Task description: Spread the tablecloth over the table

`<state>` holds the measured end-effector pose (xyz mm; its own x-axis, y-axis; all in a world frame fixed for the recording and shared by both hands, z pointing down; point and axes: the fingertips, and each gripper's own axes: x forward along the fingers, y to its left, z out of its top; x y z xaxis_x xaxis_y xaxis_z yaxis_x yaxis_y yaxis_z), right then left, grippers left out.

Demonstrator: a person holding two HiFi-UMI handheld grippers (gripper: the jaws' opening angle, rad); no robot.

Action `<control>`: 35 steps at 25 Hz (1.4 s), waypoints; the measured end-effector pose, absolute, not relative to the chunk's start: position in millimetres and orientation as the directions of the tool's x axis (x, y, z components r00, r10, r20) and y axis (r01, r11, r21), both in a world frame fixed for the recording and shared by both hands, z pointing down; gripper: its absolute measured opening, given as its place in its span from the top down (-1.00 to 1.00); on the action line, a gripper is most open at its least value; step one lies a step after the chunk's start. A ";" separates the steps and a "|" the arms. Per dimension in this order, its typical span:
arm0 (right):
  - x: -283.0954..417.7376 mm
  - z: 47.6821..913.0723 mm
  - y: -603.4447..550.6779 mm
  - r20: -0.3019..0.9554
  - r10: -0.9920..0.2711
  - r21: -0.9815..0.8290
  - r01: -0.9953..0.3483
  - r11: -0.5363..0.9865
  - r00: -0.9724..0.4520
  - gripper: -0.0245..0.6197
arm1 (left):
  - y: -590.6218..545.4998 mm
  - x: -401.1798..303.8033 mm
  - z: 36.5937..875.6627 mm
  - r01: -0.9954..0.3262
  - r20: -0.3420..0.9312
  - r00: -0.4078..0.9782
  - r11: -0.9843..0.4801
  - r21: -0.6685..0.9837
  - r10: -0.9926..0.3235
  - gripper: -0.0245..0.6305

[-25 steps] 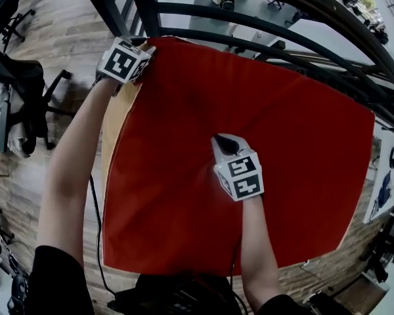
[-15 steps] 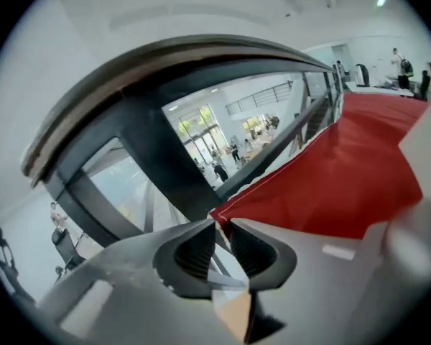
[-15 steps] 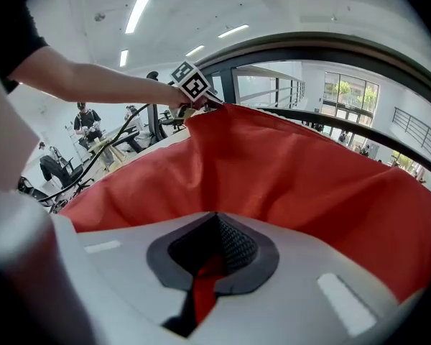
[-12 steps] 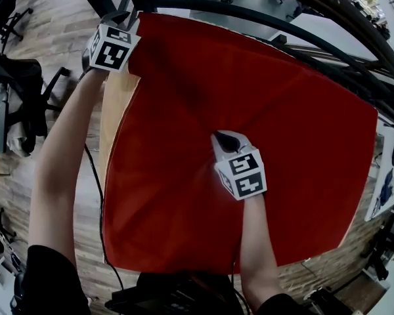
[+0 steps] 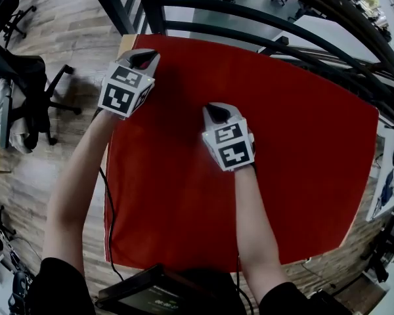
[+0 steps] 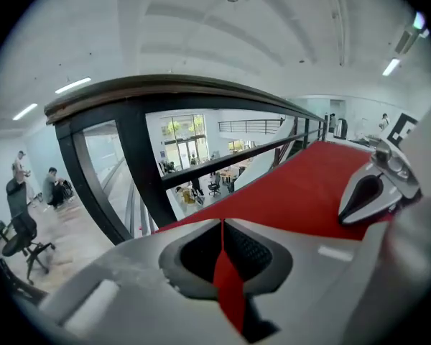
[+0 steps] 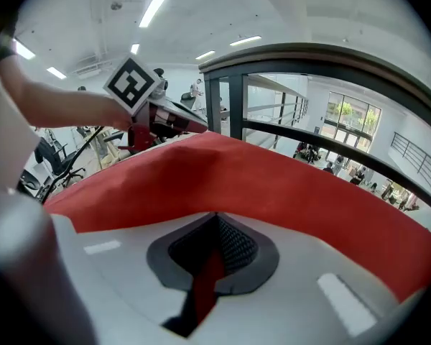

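My left gripper (image 5: 146, 59) comes back from beyond the table's (image 5: 125, 42) far-left corner and now sits just inside it. Its jaws, apart a second ago, are closing tight on a pinch of the tablecloth (image 5: 295, 149). My right gripper (image 5: 217, 112) slides from the table's middle toward its far edge. The cloth shifts over the table's bare left strip, and its creases flatten.

Bright, even indoor light. Ceiling strips (image 7: 152, 7) glow upper left, right gripper view; windows (image 6: 183, 139) blown out mid-frame, left gripper view. Fisheye bend, black corners. Foreground soft. Faint shadows on cloth (image 5: 302, 149).
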<state>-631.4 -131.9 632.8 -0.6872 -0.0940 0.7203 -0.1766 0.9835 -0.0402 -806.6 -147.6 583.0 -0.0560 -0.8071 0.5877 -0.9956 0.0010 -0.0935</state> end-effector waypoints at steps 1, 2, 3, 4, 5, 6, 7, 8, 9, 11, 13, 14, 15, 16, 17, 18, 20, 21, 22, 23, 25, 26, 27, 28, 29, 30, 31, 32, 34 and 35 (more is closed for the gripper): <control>-636.8 629.6 -131.9 0.711 -0.094 -0.036 -0.169 0.985 -0.697 0.90 | -145.0 -806.5 590.5 -0.996 0.606 -0.061 0.010 -0.087 -0.793 0.86; -639.1 623.6 -132.8 0.691 -0.099 -0.035 -0.170 0.985 -0.716 0.90 | -141.0 -809.1 599.5 -0.996 0.631 -0.074 0.020 -0.092 -0.772 0.82; -637.0 615.5 -135.3 0.663 -0.115 -0.036 -0.185 0.982 -0.739 0.90 | -135.7 -814.7 609.1 -0.993 0.655 -0.097 0.032 -0.110 -0.749 0.80; -629.4 607.1 -139.4 0.637 -0.143 -0.039 -0.217 0.975 -0.758 0.90 | -130.4 -822.7 617.6 -0.990 0.670 -0.123 0.048 -0.129 -0.732 0.81; -616.1 599.8 -144.2 0.616 -0.180 -0.043 -0.261 0.964 -0.767 0.90 | -126.2 -831.6 623.2 -0.988 0.673 -0.147 0.070 -0.141 -0.725 0.77; -597.1 594.9 -148.7 0.603 -0.223 -0.045 -0.312 0.949 -0.766 0.90 | -123.0 -839.9 625.9 -0.985 0.669 -0.169 0.098 -0.142 -0.724 0.90; -572.6 593.2 -152.7 0.597 -0.271 -0.042 -0.367 0.929 -0.755 0.90 | -120.5 -846.5 625.9 -0.982 0.659 -0.186 0.128 -0.136 -0.729 0.91; -543.1 594.2 -156.6 0.598 -0.320 -0.034 -0.422 0.906 -0.735 0.90 | -118.2 -850.8 623.1 -0.979 0.642 -0.202 0.153 -0.131 -0.740 0.91; -509.9 597.0 -161.2 0.602 -0.369 -0.023 -0.477 0.878 -0.708 0.90 | -114.9 -852.3 617.8 -0.977 0.621 -0.215 0.168 -0.134 -0.754 0.91; -436.8 604.3 -174.9 0.614 -0.459 -0.009 -0.587 0.809 -0.642 0.90 | -105.5 -843.3 603.2 -0.977 0.589 -0.213 0.164 -0.135 -0.780 0.91; -360.8 607.6 -193.0 0.622 -0.529 -0.017 -0.686 0.728 -0.577 0.90 | -96.5 -813.5 588.2 -0.988 0.575 -0.151 0.132 -0.074 -0.804 0.91; -324.3 607.0 -202.0 0.622 -0.558 -0.026 -0.727 0.687 -0.549 0.90 | -92.2 -792.9 581.7 -0.993 0.567 -0.110 0.113 -0.030 -0.816 0.92; -290.4 605.0 -210.9 0.618 -0.585 -0.036 -0.762 0.647 -0.526 0.90 | -87.6 -770.9 576.0 -0.995 0.557 -0.071 0.094 0.014 -0.827 0.92; -259.6 601.7 -220.1 0.611 -0.609 -0.045 -0.791 0.610 -0.505 0.90 | -83.2 -749.1 571.6 -0.996 0.547 -0.038 0.078 0.051 -0.837 0.92; -232.1 597.7 -229.5 0.605 -0.631 -0.050 -0.814 0.579 -0.486 0.90 | -78.9 -728.3 569.3 -0.994 0.539 -0.011 0.065 0.082 -0.842 0.91; -207.7 594.0 -239.0 0.602 -0.648 -0.049 -0.831 0.554 -0.467 0.90 | -74.2 -708.9 569.9 -0.993 0.540 0.009 0.058 0.107 -0.842 0.91; -166.2 589.8 -259.0 0.603 -0.670 -0.022 -0.848 0.530 -0.434 0.90 | -61.5 -675.3 579.0 -0.988 0.569 0.021 0.072 0.140 -0.822 0.91; -147.6 589.7 -270.1 0.605 -0.676 -0.003 -0.851 0.526 -0.420 0.90 | -53.2 -661.0 585.7 -0.985 0.593 0.007 0.097 0.144 -0.805 0.91; -129.5 590.9 -281.3 0.607 -0.682 0.014 -0.852 0.523 -0.408 0.90 | -44.1 -647.5 593.0 -0.982 0.619 -0.018 0.130 0.137 -0.785 0.91; -111.2 593.6 -291.9 0.610 -0.685 0.024 -0.854 0.519 -0.399 0.90 | -34.9 -634.4 600.1 -0.979 0.643 -0.049 0.163 0.119 -0.764 0.91; -74.1 602.4 -310.3 0.619 -0.685 0.034 -0.859 0.511 -0.383 0.90 | -20.5 -608.2 611.2 -0.976 0.680 -0.113 0.211 0.062 -0.724 0.91; -58.0 606.6 -319.3 0.624 -0.683 0.036 -0.860 0.510 -0.379 0.90 | -16.5 -596.2 614.5 -0.972 0.691 -0.144 0.231 0.035 -0.708 0.91; -45.1 609.8 -327.6 0.628 -0.679 0.037 -0.858 0.512 -0.379 0.90 | -14.5 -585.5 616.4 -0.966 0.696 -0.173 0.257 0.017 -0.697 0.91; -34.4 612.0 -333.8 0.632 -0.676 0.040 -0.855 0.517 -0.379 0.90 | -13.2 -575.8 617.6 -0.957 0.697 -0.199 0.289 0.012 -0.689 0.91; -24.8 613.6 -337.1 0.636 -0.673 0.049 -0.851 0.523 -0.377 0.90 | -11.3 -566.6 618.8 -0.947 0.699 -0.221 0.322 0.014 -0.680 0.91; -16.0 615.2 -338.1 0.640 -0.672 0.063 -0.847 0.527 -0.371 0.90 | -8.1 -558.5 620.8 -0.937 0.704 -0.242 0.349 0.009 -0.667 0.91; -8.0 617.4 -337.5 0.647 -0.670 0.075 -0.844 0.531 -0.364 0.90 | -3.6 -551.9 623.8 -0.930 0.714 -0.263 0.366 -0.011 -0.648 0.91; -1.0 620.6 -336.4 0.657 -0.664 0.080 -0.843 0.532 -0.357 0.90 | 1.5 -546.5 628.0 -0.926 0.727 -0.284 0.376 -0.039 -0.625 0.91; 9.5 630.2 -336.0 0.682 -0.643 0.072 -0.843 0.533 -0.349 0.90 | 9.0 -538.7 636.9 -0.917 0.744 -0.320 0.390 -0.087 -0.587 0.91; 12.7 636.3 -337.1 0.695 -0.631 0.070 -0.841 0.537 -0.345 0.90 | 10.9 -537.0 639.5 -0.909 0.743 -0.338 0.406 -0.098 -0.577 0.91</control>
<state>12.7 -337.1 636.3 -0.3450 -0.6311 0.6948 -0.8406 0.5370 0.0703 -537.0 10.9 639.5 -0.3383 -0.5773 0.7431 -0.9085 0.4062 -0.0980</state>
